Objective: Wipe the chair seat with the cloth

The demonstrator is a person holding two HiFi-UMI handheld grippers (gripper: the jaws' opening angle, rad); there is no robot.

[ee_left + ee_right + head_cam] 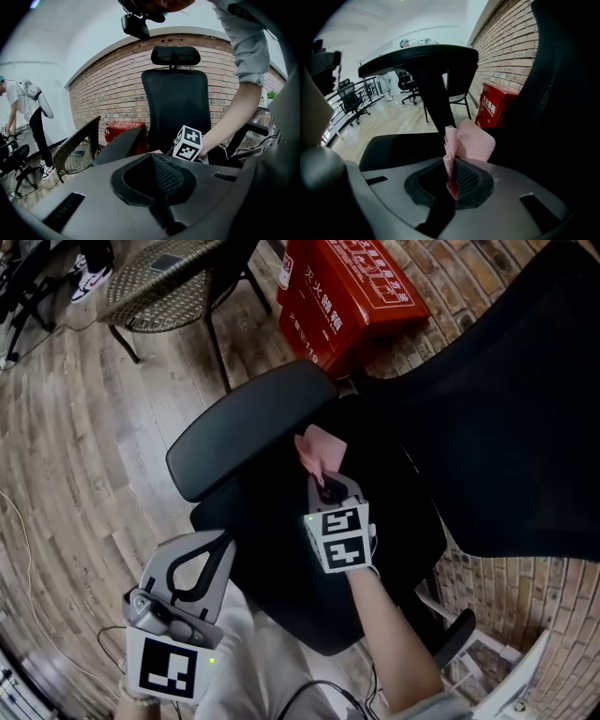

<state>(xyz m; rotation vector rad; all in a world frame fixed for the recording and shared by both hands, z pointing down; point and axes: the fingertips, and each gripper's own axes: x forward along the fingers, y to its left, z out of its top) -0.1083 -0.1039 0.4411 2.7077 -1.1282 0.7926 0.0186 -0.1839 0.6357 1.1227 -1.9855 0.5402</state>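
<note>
A black office chair fills the head view, its seat [272, 549] in the middle and its tall mesh back [506, 427] to the right. My right gripper [324, 484] hangs over the seat's back part, shut on a pink cloth [319, 450] that sticks up out of the jaws. In the right gripper view the folded cloth [468, 139] stands out of the closed gripper [450, 163], with the seat [401, 145] beyond. My left gripper [223, 540] is shut with nothing in it, off the seat's front left edge, and its closed gripper [151, 157] points at the chair back [176, 108].
The chair's left armrest [248, 423] runs over the seat's left side. A red box [342, 292] stands against the brick wall behind, with a wicker chair [159, 277] on the wood floor to the left. In the left gripper view a person [28, 117] stands at the far left.
</note>
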